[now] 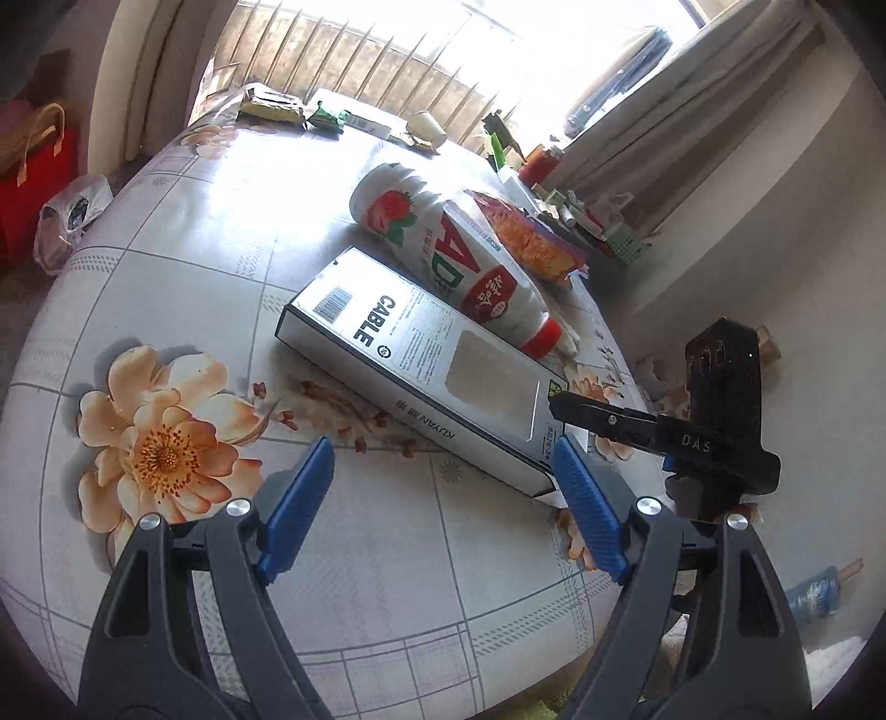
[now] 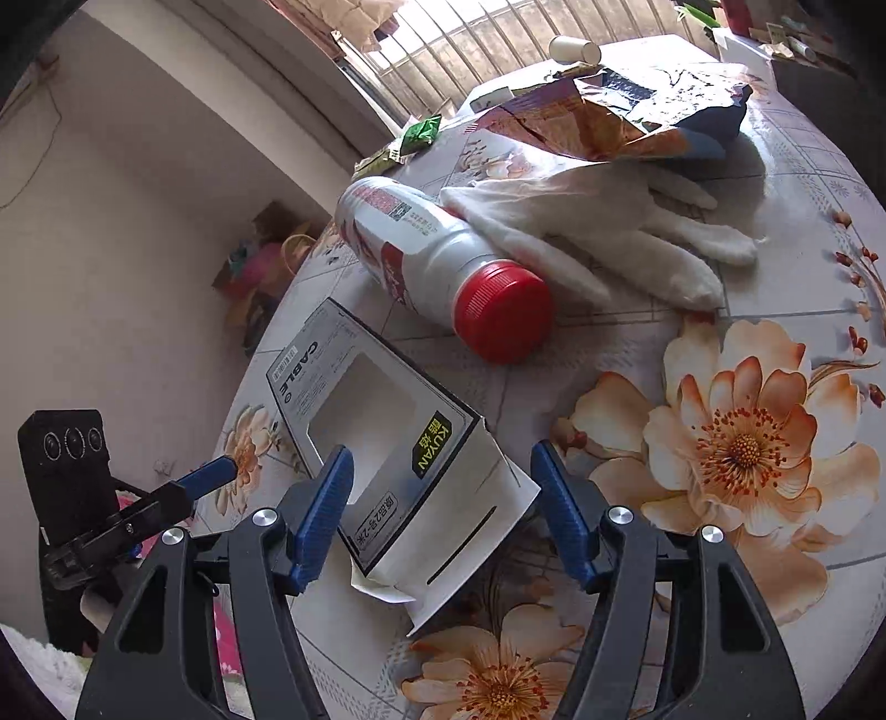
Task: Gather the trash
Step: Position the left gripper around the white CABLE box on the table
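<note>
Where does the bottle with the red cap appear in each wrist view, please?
Left wrist view: the bottle lies on its side above the centre, red cap pointing lower right, past the cable box.
Right wrist view: the bottle lies at upper centre, cap toward the camera, beside the white glove.
Shared landmark: the cable box, marked CABLE, nearer the camera than the bottle.

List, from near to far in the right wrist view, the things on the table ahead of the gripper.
Right gripper → cable box → bottle → glove → snack bag → paper cup.
</note>
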The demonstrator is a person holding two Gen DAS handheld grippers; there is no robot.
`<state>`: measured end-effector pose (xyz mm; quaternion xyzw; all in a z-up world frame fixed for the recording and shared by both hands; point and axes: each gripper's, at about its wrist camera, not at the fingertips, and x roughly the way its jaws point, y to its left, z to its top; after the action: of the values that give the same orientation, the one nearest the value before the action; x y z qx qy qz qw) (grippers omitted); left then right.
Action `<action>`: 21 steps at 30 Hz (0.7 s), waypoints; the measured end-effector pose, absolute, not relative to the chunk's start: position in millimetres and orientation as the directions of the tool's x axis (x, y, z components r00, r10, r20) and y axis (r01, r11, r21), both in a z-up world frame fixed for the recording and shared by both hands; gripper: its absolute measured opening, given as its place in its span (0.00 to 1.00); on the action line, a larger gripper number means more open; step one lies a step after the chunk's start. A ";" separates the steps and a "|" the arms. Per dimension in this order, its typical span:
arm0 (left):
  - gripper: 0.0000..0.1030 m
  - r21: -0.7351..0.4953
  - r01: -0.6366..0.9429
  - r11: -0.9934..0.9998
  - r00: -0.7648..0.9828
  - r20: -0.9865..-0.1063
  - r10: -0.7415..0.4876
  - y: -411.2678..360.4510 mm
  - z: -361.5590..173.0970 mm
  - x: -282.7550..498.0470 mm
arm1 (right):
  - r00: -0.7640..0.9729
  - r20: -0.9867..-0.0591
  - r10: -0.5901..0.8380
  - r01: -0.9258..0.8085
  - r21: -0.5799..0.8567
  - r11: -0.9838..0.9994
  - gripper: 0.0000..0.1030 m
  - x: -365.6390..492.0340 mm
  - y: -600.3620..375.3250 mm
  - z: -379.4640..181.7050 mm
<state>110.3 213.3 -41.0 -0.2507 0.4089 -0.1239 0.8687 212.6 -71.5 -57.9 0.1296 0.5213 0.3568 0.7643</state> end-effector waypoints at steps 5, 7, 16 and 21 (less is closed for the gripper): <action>0.75 -0.537 -0.041 0.842 0.639 -0.662 -0.391 230.7 -44.9 113.3 | -0.001 -0.679 0.734 -0.506 0.634 0.585 0.63 154.3 -37.5 -59.7; 0.75 -0.528 -0.057 0.848 0.638 -0.672 -0.376 234.7 -45.0 117.0 | -0.067 -0.667 0.742 -0.542 0.649 0.534 0.63 131.0 -24.3 -60.3; 0.82 -0.430 -0.132 0.893 0.603 -0.750 -0.272 215.8 -44.3 141.6 | 0.013 -0.704 0.710 -0.551 0.588 0.592 0.63 104.9 -30.2 -52.0; 0.83 -0.298 -0.163 0.941 0.583 -0.798 -0.152 188.1 -48.2 161.2 | 0.081 -0.712 0.698 -0.479 0.586 0.654 0.63 106.9 -56.7 -50.5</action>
<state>161.2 188.1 -48.2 -0.1723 0.4568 0.0030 0.8727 106.9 -56.7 -50.5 0.1004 0.5445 0.4039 0.7282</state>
